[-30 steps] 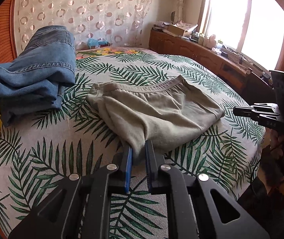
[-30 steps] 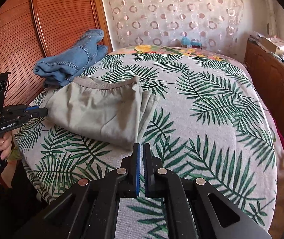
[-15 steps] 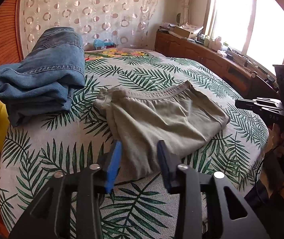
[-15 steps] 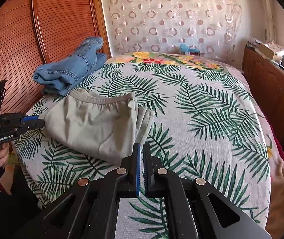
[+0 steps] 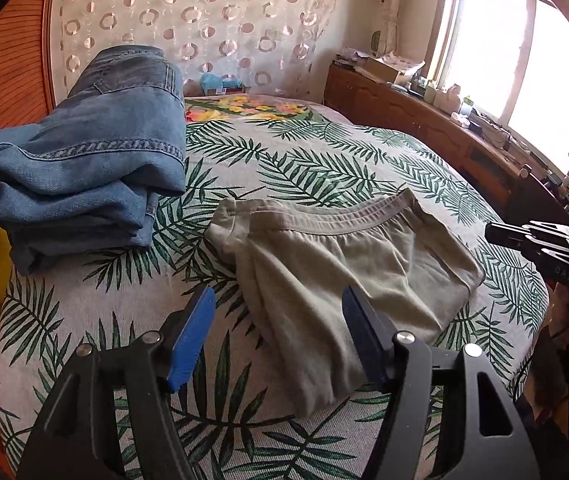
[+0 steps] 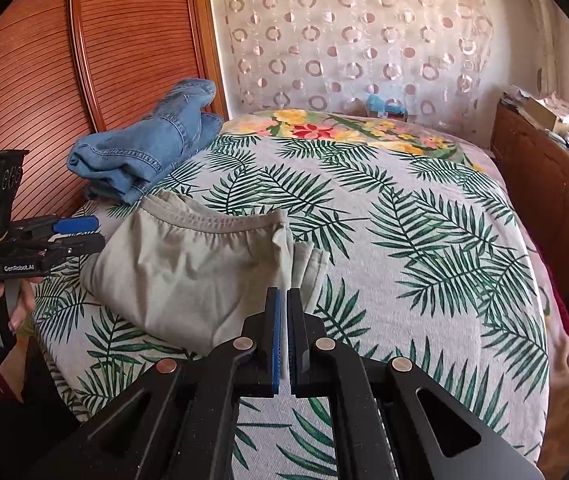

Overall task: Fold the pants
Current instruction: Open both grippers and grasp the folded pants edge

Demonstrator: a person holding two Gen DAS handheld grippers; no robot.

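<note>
On the bed (image 5: 324, 168), our left tool (image 5: 278, 334) is opening off the folded pants (image 5: 348, 272), letting go; right tool (image 6: 283, 340) stays closed, empty. Fold looks finished.

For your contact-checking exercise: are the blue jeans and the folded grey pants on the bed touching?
Apart. In the left wrist view, a strip of leaf-print bedspread shows between the blue jeans and the grey pants.

A bedspread (image 5: 324, 152) printed with green palm fronds covers the bed, a floral cushion (image 6: 364, 130) at its head. A circle-patterned curtain (image 6: 364, 40) hangs behind. A slatted wooden wardrobe door (image 6: 84, 60) stands alongside, and a cluttered wooden sideboard (image 5: 424, 116) runs under the bright window (image 5: 524, 48).
</note>
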